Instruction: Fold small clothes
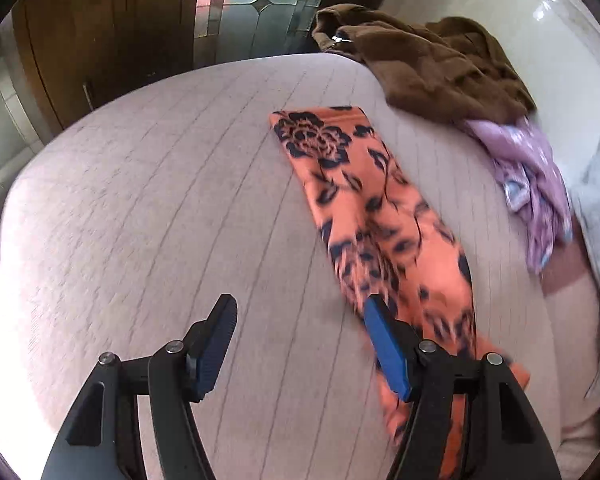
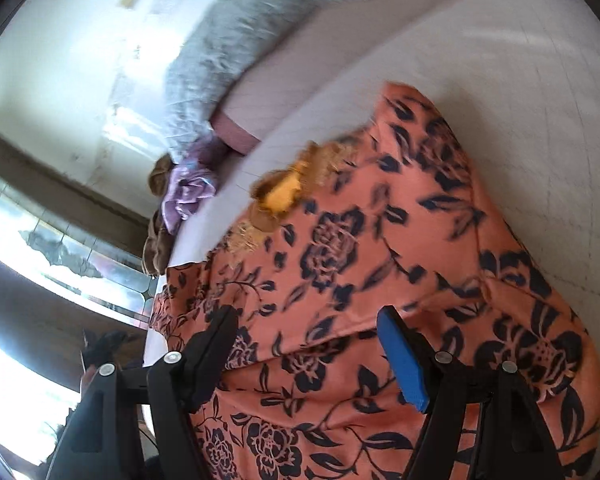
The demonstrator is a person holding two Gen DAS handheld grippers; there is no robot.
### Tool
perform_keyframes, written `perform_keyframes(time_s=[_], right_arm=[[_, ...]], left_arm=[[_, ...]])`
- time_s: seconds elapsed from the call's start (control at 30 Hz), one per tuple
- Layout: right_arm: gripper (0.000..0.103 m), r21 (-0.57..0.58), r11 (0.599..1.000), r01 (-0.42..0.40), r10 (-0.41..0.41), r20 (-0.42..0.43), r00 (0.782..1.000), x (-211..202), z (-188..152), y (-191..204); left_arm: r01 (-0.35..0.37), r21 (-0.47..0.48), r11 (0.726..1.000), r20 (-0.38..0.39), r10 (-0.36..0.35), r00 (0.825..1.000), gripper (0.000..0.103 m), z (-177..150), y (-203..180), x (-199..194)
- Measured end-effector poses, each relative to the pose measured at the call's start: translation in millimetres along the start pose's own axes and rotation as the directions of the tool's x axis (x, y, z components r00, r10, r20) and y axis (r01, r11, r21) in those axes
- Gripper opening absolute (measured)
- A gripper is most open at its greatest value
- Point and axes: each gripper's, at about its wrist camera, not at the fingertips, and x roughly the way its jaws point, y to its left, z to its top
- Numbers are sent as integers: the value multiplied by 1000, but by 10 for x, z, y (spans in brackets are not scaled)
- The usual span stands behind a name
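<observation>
An orange garment with a dark floral print (image 1: pixel 364 208) lies on the pale pink quilted bed (image 1: pixel 160 200) as a long folded strip. My left gripper (image 1: pixel 300 316) is open just above the bed, its right finger at the strip's near left edge. In the right wrist view the same garment (image 2: pixel 380 260) fills the frame, with a gold-trimmed neckline (image 2: pixel 284 196). My right gripper (image 2: pixel 308 320) is open and close over the cloth, holding nothing.
A brown garment (image 1: pixel 432 64) and a purple garment (image 1: pixel 528 168) lie piled at the bed's far right. A grey pillow (image 2: pixel 236 40) lies beyond them by the white wall. A wooden door with glass panels (image 1: pixel 236 4) stands behind the bed.
</observation>
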Motion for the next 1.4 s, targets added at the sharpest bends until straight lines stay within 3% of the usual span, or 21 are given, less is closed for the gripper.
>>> perform_keyframes(time_s=[0.2, 0.27, 0.3, 0.33, 0.37, 0.43, 0.53, 0.63, 0.73, 0.83, 0.9, 1.03, 1.13, 1.2, 1.23, 1.27, 1.3, 1.33, 1.4], right_arm=[[76, -33, 999, 28, -27, 18, 999, 52, -5, 43], [76, -31, 999, 29, -29, 15, 999, 90, -2, 41], [76, -38, 999, 35, -35, 11, 999, 120, 2, 45], [76, -50, 998, 44, -44, 4, 999, 140, 1, 47], [76, -63, 996, 58, -58, 1, 998, 174, -1, 64], [76, -80, 994, 73, -73, -7, 997, 213, -14, 70], [76, -101, 991, 83, -85, -12, 996, 249, -25, 95], [76, -118, 988, 103, -103, 7, 995, 246, -7, 114], [75, -105, 991, 87, -84, 34, 996, 180, 46, 122], [75, -105, 991, 80, -74, 68, 995, 69, 65, 146], [75, -91, 993, 78, -71, 88, 994, -8, 87, 134], [75, -28, 999, 47, -43, 128, 991, -192, 157, 56], [76, 33, 999, 20, -26, 176, 984, -383, 224, -70], [76, 61, 998, 21, -33, 212, 977, -514, 250, -137], [76, 72, 997, 18, -34, 223, 974, -563, 261, -161], [76, 97, 995, 17, -40, 243, 969, -643, 265, -221], [76, 115, 993, 19, -48, 258, 965, -701, 263, -266], [76, 133, 991, 21, -57, 270, 961, -749, 262, -312], [76, 163, 986, 16, -61, 275, 960, -790, 268, -387]], left_arm=[[96, -92, 991, -8, -97, 995, 67, 322, -63, 429], [84, -103, 991, -18, -86, 996, 67, 360, -98, 535], [89, -95, 992, 18, -87, 996, 67, 377, -137, 538], [120, -65, 991, 47, -117, 992, 64, 392, -200, 551], [145, -39, 989, 44, -143, 989, 38, 398, -250, 578], [122, 28, 992, -1, -122, 992, 10, 399, -394, 709], [77, 104, 992, 45, -82, 996, 8, 363, -552, 672], [102, 167, 981, 83, -117, 990, 8, 319, -730, 466], [114, 322, 940, 107, -156, 982, 7, 158, -1052, 77], [114, 493, 863, 125, -199, 972, 7, -137, -1467, -411], [124, 607, 785, 126, -249, 960, 7, -460, -1758, -787], [146, 799, 583, 83, -348, 934, 7, -1399, -2297, -1408], [251, 873, 419, -60, -416, 907, 10, -2213, -2608, -1752], [320, 898, 302, -163, -446, 880, 21, -2711, -2744, -1943], [338, 909, 243, -200, -456, 867, 43, -2937, -2787, -2030], [334, 919, 210, -207, -465, 861, 71, -3072, -2804, -2097], [313, 932, 184, -190, -487, 853, 81, -3214, -2796, -2168], [297, 938, 179, -170, -507, 845, 86, -3267, -2776, -2205], [285, 940, 186, -152, -519, 841, 86, -3247, -2724, -2181]])
